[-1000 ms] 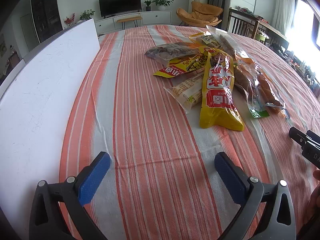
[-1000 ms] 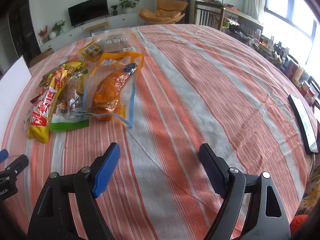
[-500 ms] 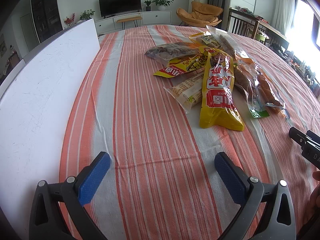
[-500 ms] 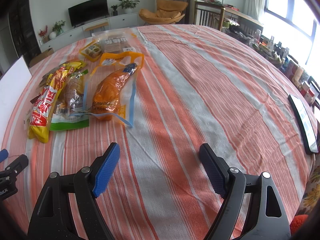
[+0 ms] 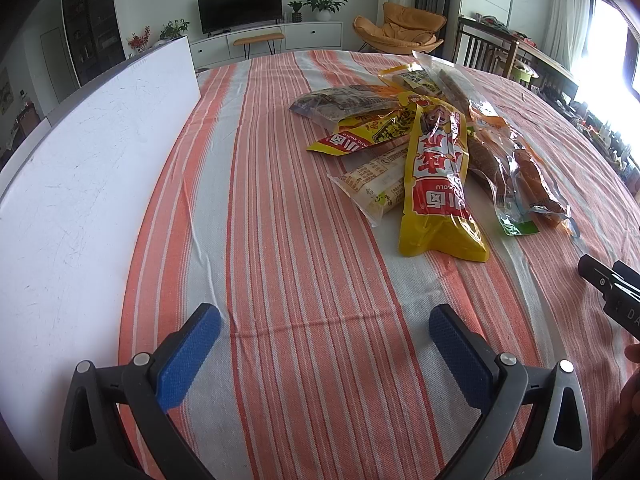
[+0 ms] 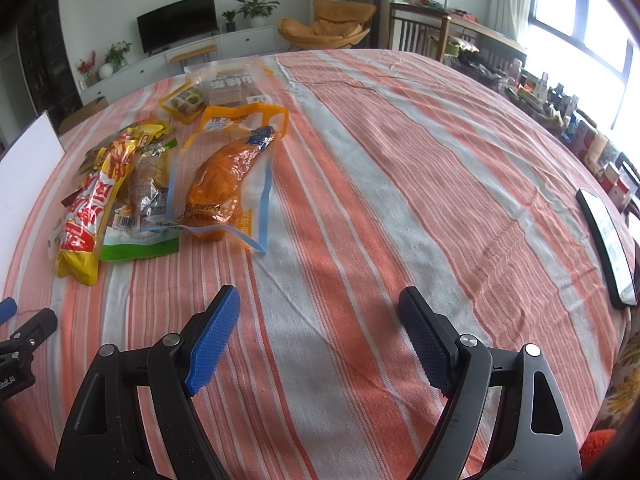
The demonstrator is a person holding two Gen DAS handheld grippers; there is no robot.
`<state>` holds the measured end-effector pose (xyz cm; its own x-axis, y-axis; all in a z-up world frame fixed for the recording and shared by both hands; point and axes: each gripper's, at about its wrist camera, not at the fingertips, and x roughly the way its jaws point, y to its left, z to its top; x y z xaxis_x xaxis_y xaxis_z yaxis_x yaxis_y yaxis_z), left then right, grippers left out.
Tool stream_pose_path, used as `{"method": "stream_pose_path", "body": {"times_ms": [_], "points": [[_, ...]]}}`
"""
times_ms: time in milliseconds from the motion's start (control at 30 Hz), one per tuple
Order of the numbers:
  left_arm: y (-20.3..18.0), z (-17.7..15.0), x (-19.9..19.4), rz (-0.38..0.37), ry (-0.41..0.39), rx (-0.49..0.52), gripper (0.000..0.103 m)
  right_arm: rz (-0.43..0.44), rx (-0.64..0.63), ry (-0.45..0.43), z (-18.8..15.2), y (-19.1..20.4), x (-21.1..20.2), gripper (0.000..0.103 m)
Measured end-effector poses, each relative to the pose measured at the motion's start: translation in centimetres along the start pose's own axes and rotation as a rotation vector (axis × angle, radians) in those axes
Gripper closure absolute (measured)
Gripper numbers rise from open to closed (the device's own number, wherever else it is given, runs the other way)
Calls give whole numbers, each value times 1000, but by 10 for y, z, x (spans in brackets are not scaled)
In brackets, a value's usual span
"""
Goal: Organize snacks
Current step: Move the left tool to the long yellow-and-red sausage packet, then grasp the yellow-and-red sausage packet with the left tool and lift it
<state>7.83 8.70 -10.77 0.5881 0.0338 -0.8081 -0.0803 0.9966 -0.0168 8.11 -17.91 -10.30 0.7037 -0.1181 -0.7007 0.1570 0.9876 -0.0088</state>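
The left gripper [image 5: 324,336] is held above the striped tablecloth [image 5: 280,240], its 2 jaws spread wide with nothing between them. The right gripper [image 6: 320,320] is likewise held with jaws apart and unloaded. The snack packets are piled at 1 o'clock from the left gripper and 11 o'clock from the right: a yellow-and-red packet [image 5: 438,184] is laid over the others, an orange vacuum pack [image 6: 224,188] just beside it. A white board [image 5: 80,184] is seen at 9 o'clock.

Woven orange-and-white striped tablecloth [image 5: 304,240], matt and creased, glossy crinkled plastic snack packets [image 5: 436,176], matt white board [image 5: 80,184] with fine scratches, textured blue rubber pads [image 6: 214,334] on matt black plastic claws
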Motion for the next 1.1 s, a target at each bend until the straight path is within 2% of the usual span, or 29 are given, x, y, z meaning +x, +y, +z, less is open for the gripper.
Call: {"method": "stream_pose_path", "body": {"times_ms": [333,367,433,500,567,600,700,800,867,900,967,1000,1100], "points": [[2,0,-2,-6,13,-4,1,0,-1,-1,-3,0,-2,19],[1,6,-5,-21,19,-19,3,0,-1,-1,-2,0,-1,19],[-5,22,-18,-79,-31,-20,6,0,-1,-1,0,0,3,19],[-20,42,-27,-87,-75,27,6,0,-2,-1,2,0,6,19],[-43,65,-26,-47,-93,119,6,2,-2,0,5,-1,10,18],[-53,74,-20,-27,-87,154,7,2,-3,-1,-2,1,-3,18],[-71,93,8,10,-35,203,32,3,-2,-2,-4,1,-4,18],[-82,99,38,29,30,235,34,3,-2,-2,-2,0,-2,18],[-88,97,46,48,31,270,40,2,-3,-2,-4,1,-3,18],[-92,94,46,53,21,297,57,2,-3,-2,-4,1,-3,18],[-97,88,43,87,-6,341,59,2,-3,-2,-4,1,-3,18],[-97,86,42,69,-3,338,62,3,-3,-2,-3,1,-3,18],[-89,81,28,33,-11,290,63,3,-3,-2,-3,0,-2,18]]}}
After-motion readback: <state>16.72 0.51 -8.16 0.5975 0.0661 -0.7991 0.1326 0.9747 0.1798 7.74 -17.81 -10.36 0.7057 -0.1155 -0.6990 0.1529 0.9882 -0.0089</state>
